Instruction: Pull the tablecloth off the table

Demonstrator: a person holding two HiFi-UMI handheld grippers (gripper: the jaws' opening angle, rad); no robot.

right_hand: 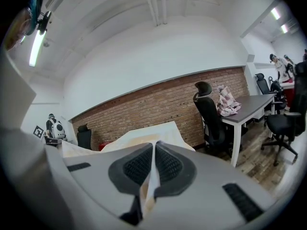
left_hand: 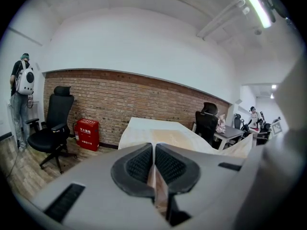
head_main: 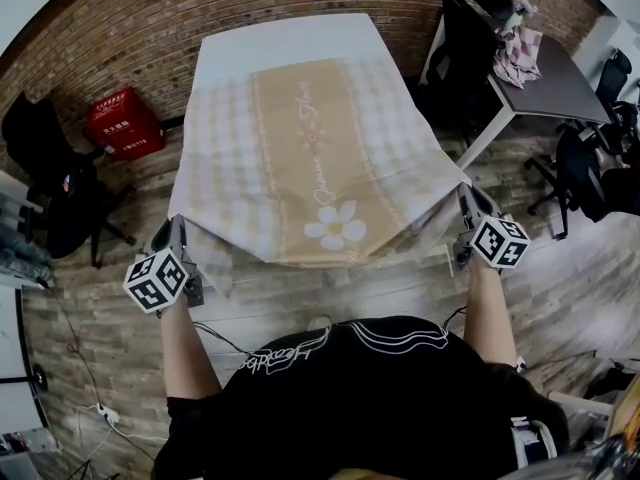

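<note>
Seen from above: the left gripper [head_main: 177,230] and the right gripper [head_main: 466,196] each pinch a near corner of a beige checked cloth [head_main: 320,158]. The cloth sags off the near edge of a white table [head_main: 285,43], whose far end is bare.

Both bare forearms are reaching forward, spread well apart. The left gripper [head_main: 176,230] and the right gripper [head_main: 466,204] are each pinching a near corner of the tablecloth [head_main: 300,158], jaws pressed together on it.
</note>
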